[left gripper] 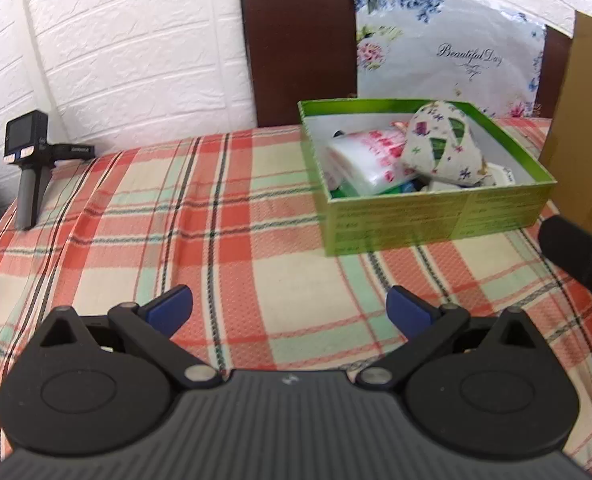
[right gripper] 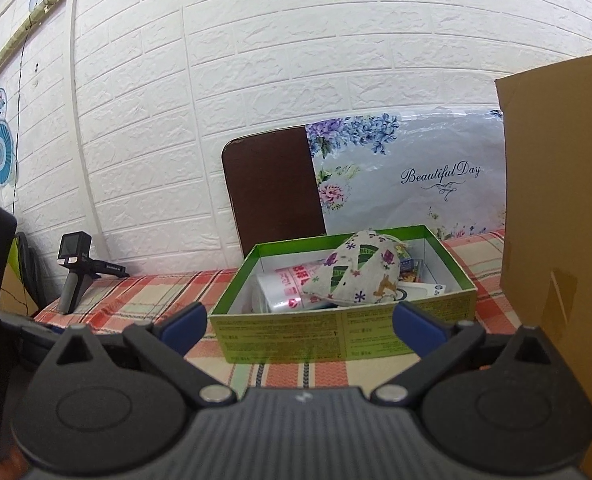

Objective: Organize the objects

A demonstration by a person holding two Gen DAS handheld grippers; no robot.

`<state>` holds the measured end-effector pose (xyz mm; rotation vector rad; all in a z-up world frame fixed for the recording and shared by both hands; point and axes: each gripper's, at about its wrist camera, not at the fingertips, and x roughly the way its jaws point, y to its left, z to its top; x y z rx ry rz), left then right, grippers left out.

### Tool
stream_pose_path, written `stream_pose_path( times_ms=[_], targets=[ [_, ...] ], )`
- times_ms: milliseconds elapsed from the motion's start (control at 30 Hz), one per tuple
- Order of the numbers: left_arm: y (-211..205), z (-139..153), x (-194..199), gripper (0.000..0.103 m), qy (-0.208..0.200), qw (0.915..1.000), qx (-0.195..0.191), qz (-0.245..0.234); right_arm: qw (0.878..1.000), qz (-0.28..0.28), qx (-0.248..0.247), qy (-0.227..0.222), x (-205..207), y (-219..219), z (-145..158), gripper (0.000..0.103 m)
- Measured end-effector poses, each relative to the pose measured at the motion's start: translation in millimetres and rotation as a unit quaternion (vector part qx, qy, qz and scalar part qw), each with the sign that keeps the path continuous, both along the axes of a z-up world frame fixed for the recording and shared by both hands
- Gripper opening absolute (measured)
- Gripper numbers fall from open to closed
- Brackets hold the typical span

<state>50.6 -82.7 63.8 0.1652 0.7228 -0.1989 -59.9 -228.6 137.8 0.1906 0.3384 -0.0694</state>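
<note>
The green box (left gripper: 427, 208) stood on the plaid-covered desk (left gripper: 216, 220), far right of centre, just beside a brown carton (left gripper: 583, 120). Inside lay a printed cloth pouch (left gripper: 441, 142) resting on a white plastic packet (left gripper: 369, 160), with smaller items beneath. The left gripper (left gripper: 290, 310) and the right gripper (right gripper: 299, 324) both hovered with jaws spread wide, nothing between them. Judged: the pouch is soft, light and yielding, best pinched at its bunched top; the packet looks slippery; the thin card box would buckle if squeezed at one wall.
</note>
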Motion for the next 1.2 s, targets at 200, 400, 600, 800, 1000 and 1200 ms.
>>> stream_pose_path(
  times_ms=[200,400,600,800,1000,1200],
  targets=[
    [6,-4,1,0.103,0.003,0.9999,0.007,0.012,1.0,-0.001,0.008,0.015,4,4,-2,0.103],
    [12,-4,-1,0.103,-0.006,0.9997,0.013,0.02,1.0,-0.003,0.012,0.023,6,4,-2,0.103],
    [7,1,-6,0.103,-0.04,0.9974,0.052,0.031,0.999,0.0,0.01,0.03,8,7,-5,0.103],
    [6,5,-8,0.103,-0.049,0.9963,0.06,0.037,1.0,-0.001,0.009,0.029,7,8,-5,0.103],
    [4,4,-10,0.103,-0.045,0.9958,0.07,0.038,0.999,-0.006,0.015,0.031,7,4,-6,0.103],
    [2,4,-14,0.103,-0.039,0.9965,0.066,0.033,0.999,-0.006,0.017,0.033,8,2,-6,0.103]
  ],
)
